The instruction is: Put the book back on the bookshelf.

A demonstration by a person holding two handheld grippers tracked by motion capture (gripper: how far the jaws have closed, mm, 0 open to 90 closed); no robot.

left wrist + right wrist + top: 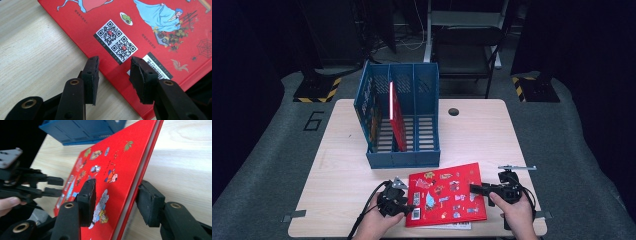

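Right now red book lies at table's near edge, just in front of blue file rack. Right gripper jaws straddle book's right edge, apart, not clamped yet. Left gripper open at book's left edge, jaws over QR corner. Bare tabletop on both sides.

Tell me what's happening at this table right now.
A person holds a gripper in each hand over a red picture book that lies near the front edge of a wooden table. The right gripper has its jaws on either side of the book's right edge, not yet closed on it. The left gripper sits open at the book's left edge, near the QR codes. Behind stands a blue file rack with another red book upright in it.
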